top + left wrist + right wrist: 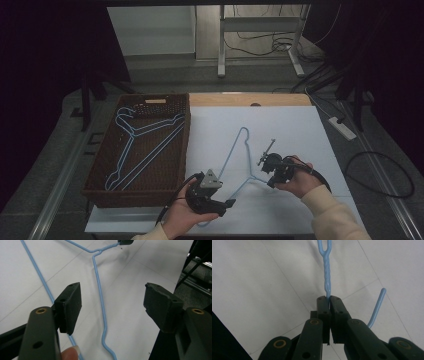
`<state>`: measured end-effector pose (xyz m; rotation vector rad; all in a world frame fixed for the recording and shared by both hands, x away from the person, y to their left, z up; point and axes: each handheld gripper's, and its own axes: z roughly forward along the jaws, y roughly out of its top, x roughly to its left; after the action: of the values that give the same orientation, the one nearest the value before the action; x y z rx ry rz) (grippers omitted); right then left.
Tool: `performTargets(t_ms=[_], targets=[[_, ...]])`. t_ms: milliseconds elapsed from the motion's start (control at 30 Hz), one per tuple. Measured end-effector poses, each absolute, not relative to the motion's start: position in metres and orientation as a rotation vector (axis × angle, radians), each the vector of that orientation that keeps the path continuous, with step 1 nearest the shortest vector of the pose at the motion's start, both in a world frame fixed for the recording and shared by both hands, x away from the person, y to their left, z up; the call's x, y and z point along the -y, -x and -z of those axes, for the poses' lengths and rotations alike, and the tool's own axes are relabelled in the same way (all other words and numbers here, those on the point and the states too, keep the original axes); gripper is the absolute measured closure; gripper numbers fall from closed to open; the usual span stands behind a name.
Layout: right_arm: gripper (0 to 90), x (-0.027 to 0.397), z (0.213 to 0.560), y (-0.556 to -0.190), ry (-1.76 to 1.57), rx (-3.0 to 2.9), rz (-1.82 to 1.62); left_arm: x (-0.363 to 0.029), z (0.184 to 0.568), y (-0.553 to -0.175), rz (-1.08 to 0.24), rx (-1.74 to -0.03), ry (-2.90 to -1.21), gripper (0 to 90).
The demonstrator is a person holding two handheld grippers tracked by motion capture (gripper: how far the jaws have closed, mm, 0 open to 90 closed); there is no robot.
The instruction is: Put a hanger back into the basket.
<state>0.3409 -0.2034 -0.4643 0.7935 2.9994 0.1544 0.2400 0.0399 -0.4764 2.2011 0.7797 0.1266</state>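
A blue wire hanger (239, 159) lies on the white table (295, 130), near its front edge, right of the brown basket (102, 175) at the table's left edge. My right gripper (329, 298) is clenched on the hanger's twisted neck, just below the hook. My left gripper (112, 305) hangs released over the table, one hanger arm running between its spread jaws, untouched.
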Motion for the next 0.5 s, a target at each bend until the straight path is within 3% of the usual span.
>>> performTargets(t_ms=[500], targets=[[87.1, 0.201, 0.462, -0.34, -0.786, -3.001, -0.154, -0.016, 0.507, -0.264, -0.046, -0.851, -2.254, 35.1]])
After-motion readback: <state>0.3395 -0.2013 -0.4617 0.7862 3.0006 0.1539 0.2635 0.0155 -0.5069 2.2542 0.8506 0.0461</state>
